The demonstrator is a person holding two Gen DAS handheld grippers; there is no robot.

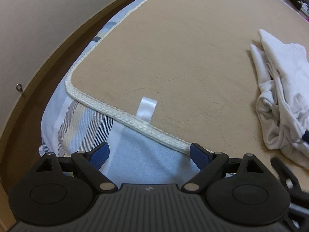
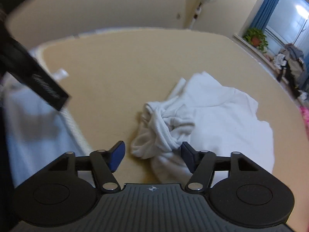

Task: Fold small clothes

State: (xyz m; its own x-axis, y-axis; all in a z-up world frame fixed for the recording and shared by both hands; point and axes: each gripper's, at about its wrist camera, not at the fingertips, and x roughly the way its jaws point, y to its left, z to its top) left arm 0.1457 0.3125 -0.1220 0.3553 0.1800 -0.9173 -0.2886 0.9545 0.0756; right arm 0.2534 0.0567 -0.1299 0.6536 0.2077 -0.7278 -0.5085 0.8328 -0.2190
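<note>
tan quilted pad [image 1: 173,48] over striped bedding [image 1: 81,119]; crumpled white garment [image 2: 202,119] stretches ahead-right of the right gripper [image 2: 152,155], jaws apart; left gripper [image 1: 149,154] likewise apart, empty.

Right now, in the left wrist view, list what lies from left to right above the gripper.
Wooden bed frame → striped blue-and-white sheet → cream piped edge of the tan mattress pad → white satin label loop → bare tan quilted pad → crumpled white garment.
</note>
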